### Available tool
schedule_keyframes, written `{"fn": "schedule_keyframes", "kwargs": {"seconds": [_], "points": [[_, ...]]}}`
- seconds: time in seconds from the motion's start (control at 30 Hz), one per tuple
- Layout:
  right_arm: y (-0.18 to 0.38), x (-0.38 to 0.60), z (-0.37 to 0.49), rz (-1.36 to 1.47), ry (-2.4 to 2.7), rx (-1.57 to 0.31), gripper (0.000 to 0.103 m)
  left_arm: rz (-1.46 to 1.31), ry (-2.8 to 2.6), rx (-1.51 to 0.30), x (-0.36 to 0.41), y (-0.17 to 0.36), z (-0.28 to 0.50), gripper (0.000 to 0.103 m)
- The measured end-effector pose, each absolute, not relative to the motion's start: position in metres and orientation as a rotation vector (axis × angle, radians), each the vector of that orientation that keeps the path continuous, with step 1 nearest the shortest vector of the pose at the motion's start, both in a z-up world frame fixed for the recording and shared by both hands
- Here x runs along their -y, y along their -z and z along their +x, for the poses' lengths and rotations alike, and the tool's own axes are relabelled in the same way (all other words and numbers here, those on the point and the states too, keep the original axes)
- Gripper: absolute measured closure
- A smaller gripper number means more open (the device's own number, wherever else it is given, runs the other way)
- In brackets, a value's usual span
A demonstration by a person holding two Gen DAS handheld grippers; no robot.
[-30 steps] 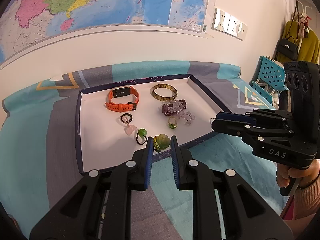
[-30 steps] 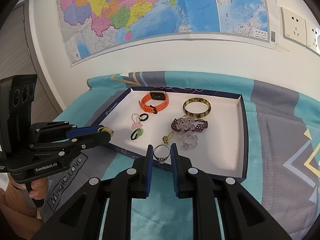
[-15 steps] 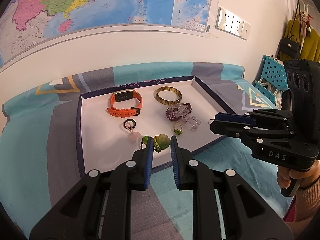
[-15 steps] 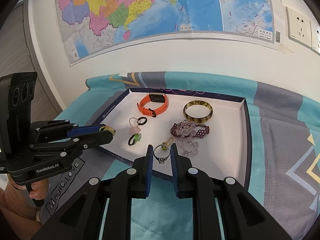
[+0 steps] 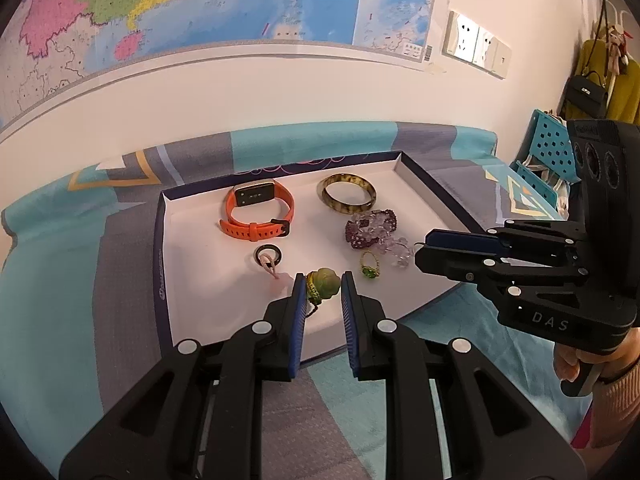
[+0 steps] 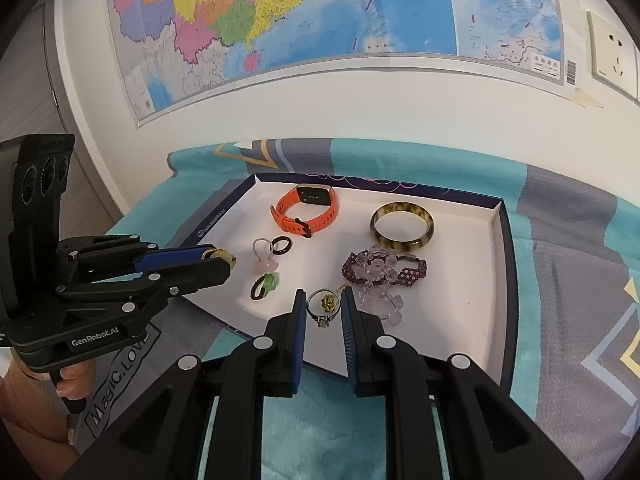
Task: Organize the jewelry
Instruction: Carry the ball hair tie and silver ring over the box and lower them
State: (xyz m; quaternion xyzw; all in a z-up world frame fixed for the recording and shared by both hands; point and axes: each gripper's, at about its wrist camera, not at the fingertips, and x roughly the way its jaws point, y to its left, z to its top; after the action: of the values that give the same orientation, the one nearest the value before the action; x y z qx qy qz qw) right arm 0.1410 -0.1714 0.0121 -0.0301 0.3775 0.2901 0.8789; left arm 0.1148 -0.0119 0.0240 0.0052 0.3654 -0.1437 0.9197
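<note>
- Left gripper (image 5: 322,284): jaws narrow, clamped on a green carved pendant (image 5: 325,283) with a knotted cord trailing off its left pad; blue ribbed pads, black plastic arms.
- Under the left gripper's tips: white-lined tray (image 5: 200,308) with dark blue rim, shallow and rectangular, on a teal-and-grey patterned cloth (image 5: 60,280).
- Ahead and left of the left gripper: small dark ring (image 5: 267,255) tied to a pale pink cord, flat on the tray floor.
- Farther ahead, left of centre: orange watch (image 5: 256,212), rubbery strap buckled into a loop, dark rectangular face.
- Farther ahead, right of centre: mottled bangle (image 5: 347,198), glossy, amber and brown, lying flat.
- Just ahead and right of the left gripper: small ring with green stone (image 5: 369,266); beyond it a purple beaded bracelet (image 5: 370,229) touching clear faceted beads.
- Right gripper (image 6: 323,308): jaws narrow, pinching a silver ring (image 6: 321,310), thin metal band with a small clear stone hanging low, above the tray's near edge.
- Seen through that band: yellow-green charm, on the tray beyond.
- Left of the right gripper: green bead ring (image 6: 264,286) on a dark band, and a pink flower charm (image 6: 266,262) beyond it.
- Right of the right gripper: the clear beads, close by its right pad.
</note>
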Motion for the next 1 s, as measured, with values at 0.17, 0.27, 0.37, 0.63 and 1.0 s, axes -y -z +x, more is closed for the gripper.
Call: {"fn": "schedule_keyframes", "kwargs": {"seconds": [0.17,0.27,0.37,0.63,1.0], "points": [[-0.009,0.168,0.146,-0.066,-0.603,-0.798,0.088,0.007,0.293,-0.766,0.012,-0.021,0.121,0.085],[-0.006,0.167,0.15,-0.068,-0.597,-0.804,0.088,0.007,0.293,-0.772,0.012,-0.02,0.124,0.085],[-0.004,0.167,0.152,-0.064,-0.594,-0.81,0.088,0.006,0.29,-0.772,0.011,-0.02,0.126,0.085],[0.0,0.165,0.157,-0.058,-0.592,-0.82,0.088,0.015,0.282,-0.781,0.011,-0.018,0.134,0.085],[0.007,0.164,0.163,-0.063,-0.584,-0.835,0.088,0.016,0.27,-0.802,0.01,-0.012,0.142,0.085]]}}
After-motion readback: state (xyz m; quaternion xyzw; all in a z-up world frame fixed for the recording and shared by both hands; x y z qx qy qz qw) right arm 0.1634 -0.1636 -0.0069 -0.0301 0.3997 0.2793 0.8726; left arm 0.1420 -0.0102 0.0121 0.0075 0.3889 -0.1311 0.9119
